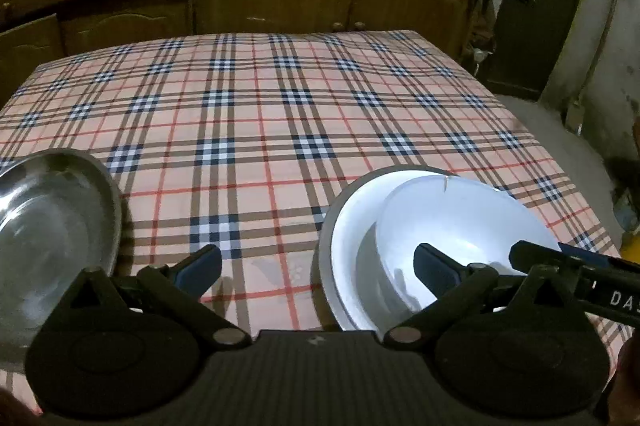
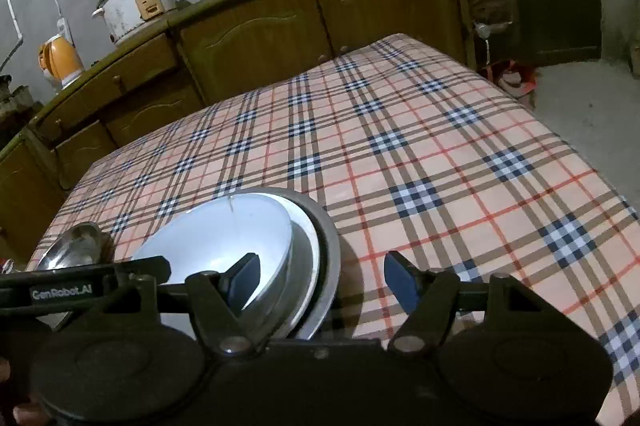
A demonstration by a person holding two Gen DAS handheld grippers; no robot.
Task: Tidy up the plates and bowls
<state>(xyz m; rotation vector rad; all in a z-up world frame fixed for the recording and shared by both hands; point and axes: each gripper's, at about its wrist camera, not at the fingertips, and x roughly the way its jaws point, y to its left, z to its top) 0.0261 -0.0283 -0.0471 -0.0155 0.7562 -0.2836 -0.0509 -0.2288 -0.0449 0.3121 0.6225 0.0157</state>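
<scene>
The right gripper (image 2: 320,278) is nearest to the work. Its jaws stand wide apart and hold nothing. The left finger (image 2: 244,276) hangs over the inside of the bowl (image 2: 224,238), the right finger (image 2: 400,280) hangs over the cloth (image 2: 440,154) just beside the stack, so the near rims lie between them. I cannot tell if any pad touches metal; it seems not yet.

The left gripper (image 1: 318,268) is also released and empty. Its right finger (image 1: 436,270) is over the bowl (image 1: 460,222), its left finger (image 1: 200,266) is over bare cloth (image 1: 280,106), and the other tool crosses at the right edge of this view.

The bowl sits tilted in the plate (image 1: 344,222), leaning on one side of it and not centred. Both are near the front edge of the table, on the right. A second plate (image 1: 52,226) lies well apart on the left, also near the front.

I judge that the step in hand is to take hold of the stack or of the bowl alone. To do it well, one finger should go inside the rim and one outside, low enough that the pads press on the wall and not only on the lip. The steel is smooth and the bowl is loose, so a slow closing is better; a quick one may push the bowl to slide in the plate. Only one tool needs to close here, or the two may hit each other.

Farther away the cloth is bare up to the cabinet (image 2: 248,42).
</scene>
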